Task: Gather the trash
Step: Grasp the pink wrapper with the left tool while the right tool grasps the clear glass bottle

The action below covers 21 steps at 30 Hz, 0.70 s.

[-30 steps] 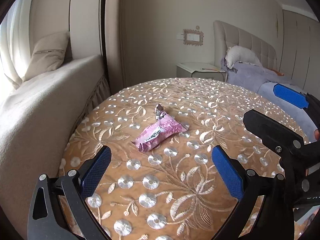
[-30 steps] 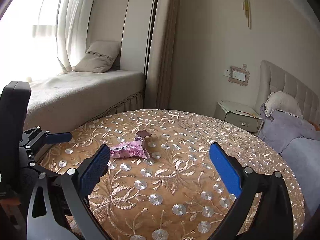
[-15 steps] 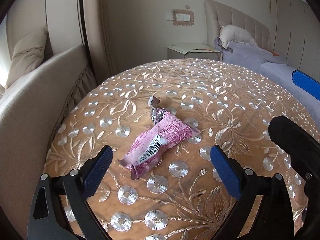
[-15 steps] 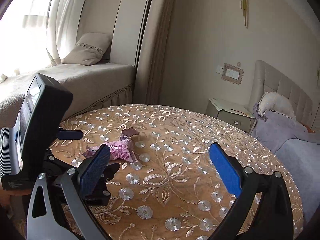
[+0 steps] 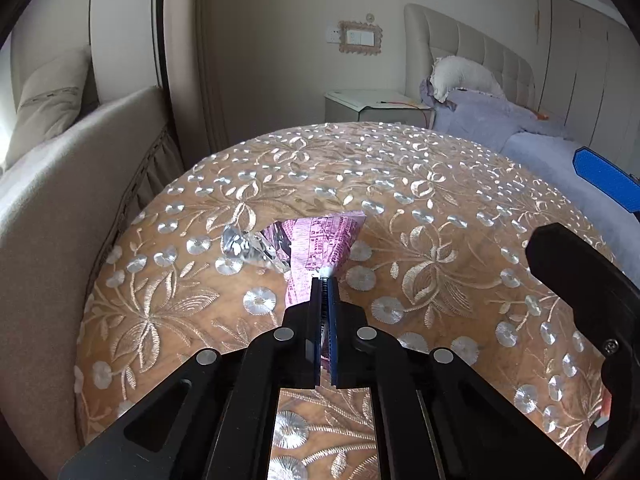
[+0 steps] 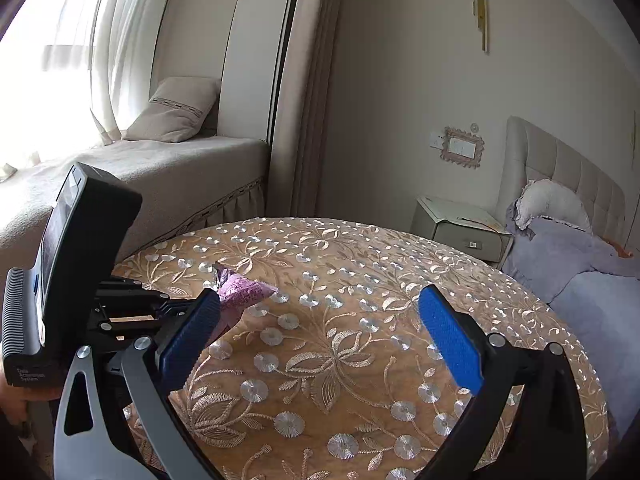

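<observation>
Left gripper now clamps pink wrapper, crumpled, foil-torn.

Left gripper hides pink wrapper's near end.

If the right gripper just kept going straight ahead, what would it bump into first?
Probably the gold embroidered tablecloth: the open right gripper points slightly down across it. The pink wrapper sits off to its left, so likely missed.

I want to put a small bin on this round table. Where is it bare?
Bare: the embroidered tablecloth between the right gripper and the far rim by the nightstand. Crowded: the window-seat side, where the left gripper pinches the pink wrapper.
</observation>
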Tool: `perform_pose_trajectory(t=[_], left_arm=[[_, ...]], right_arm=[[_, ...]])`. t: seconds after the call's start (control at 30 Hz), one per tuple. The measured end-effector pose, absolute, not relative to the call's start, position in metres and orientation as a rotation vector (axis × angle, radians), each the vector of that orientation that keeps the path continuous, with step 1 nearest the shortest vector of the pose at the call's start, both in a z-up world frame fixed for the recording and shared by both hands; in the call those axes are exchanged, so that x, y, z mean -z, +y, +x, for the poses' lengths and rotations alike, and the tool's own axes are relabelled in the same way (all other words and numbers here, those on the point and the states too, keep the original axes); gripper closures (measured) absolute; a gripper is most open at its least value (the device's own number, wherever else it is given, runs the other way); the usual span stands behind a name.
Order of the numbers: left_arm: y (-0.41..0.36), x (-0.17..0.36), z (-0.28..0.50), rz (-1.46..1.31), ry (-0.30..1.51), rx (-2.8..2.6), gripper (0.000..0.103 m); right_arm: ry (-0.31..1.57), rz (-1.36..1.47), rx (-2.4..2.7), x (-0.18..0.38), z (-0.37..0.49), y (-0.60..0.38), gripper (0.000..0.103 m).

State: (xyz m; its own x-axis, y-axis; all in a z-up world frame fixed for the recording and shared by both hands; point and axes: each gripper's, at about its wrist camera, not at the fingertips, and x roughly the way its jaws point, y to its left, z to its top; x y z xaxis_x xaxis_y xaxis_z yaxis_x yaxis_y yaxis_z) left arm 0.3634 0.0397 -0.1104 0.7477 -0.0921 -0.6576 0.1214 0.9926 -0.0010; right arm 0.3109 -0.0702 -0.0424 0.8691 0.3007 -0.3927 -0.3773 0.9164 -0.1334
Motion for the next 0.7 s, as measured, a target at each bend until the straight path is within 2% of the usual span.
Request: perform_pose_trajectory(t=[0.23,0.7], left_arm=[[0.014,0.075,0.301,0.025,0.663,0.155,0.101],[-0.085,0.052,0.176,-0.006,0.605,0.266,0.101]], right_arm=[[0.334,-0.196,-0.333,0.018,0.264,-0.099,0.004],[0.345,-0.219,-0.217,0.014,0.151,-0.196,0.004]])
